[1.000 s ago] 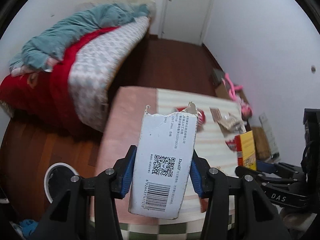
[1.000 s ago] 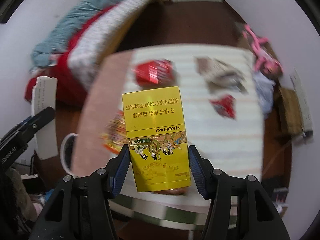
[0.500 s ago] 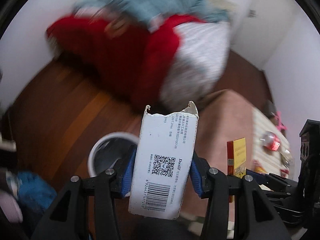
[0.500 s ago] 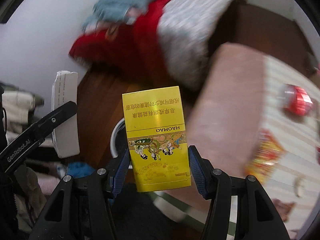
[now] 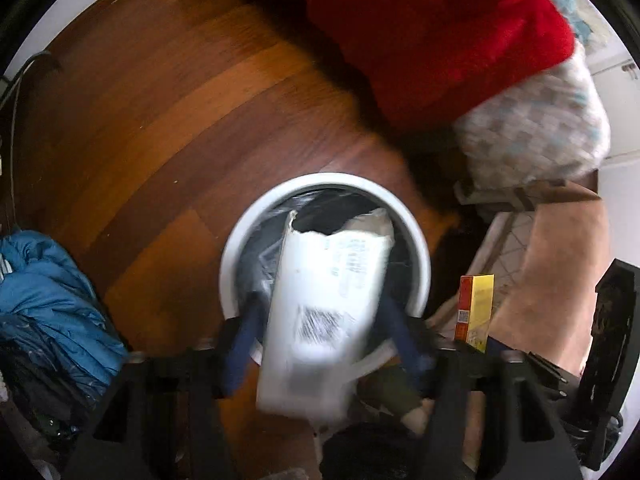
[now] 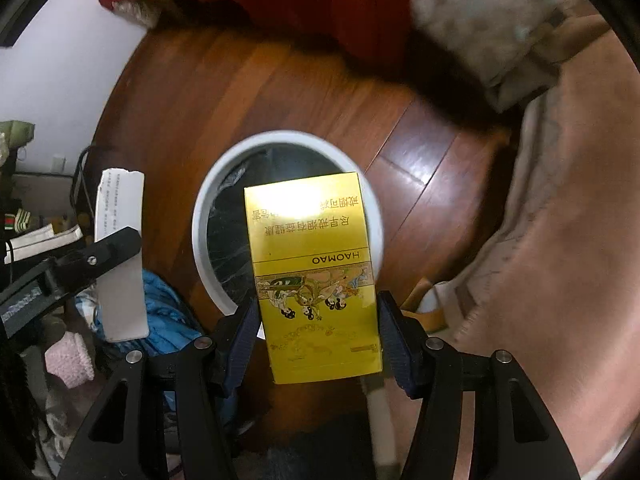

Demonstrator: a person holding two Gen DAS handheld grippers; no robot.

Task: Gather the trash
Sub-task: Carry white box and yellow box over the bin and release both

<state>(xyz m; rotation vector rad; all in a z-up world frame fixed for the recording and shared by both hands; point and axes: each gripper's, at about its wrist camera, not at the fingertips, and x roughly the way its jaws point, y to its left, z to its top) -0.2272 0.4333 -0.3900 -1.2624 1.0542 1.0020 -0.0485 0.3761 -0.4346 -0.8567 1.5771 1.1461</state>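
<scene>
A white round trash bin (image 5: 416, 240) with a black liner stands on the wood floor, also in the right wrist view (image 6: 200, 224). My left gripper (image 5: 320, 332) is above the bin; its jaws stand apart from the torn white box (image 5: 324, 312), which is blurred and tilted toward the bin. The box also shows in the right wrist view (image 6: 120, 256). My right gripper (image 6: 318, 320) is shut on a yellow HAOMAO box (image 6: 312, 272), held above the bin; the box also shows in the left wrist view (image 5: 476, 304).
A bed with a red blanket (image 5: 440, 32) and checked cover (image 5: 532, 128) lies beyond the bin. A table with a pink cloth (image 6: 560, 240) is at the right. Blue clothing (image 5: 48, 304) is piled on the floor at the left.
Both grippers swung left from the table and tipped down over the bin. The left jaws have opened off the white box, which is now blurred.
</scene>
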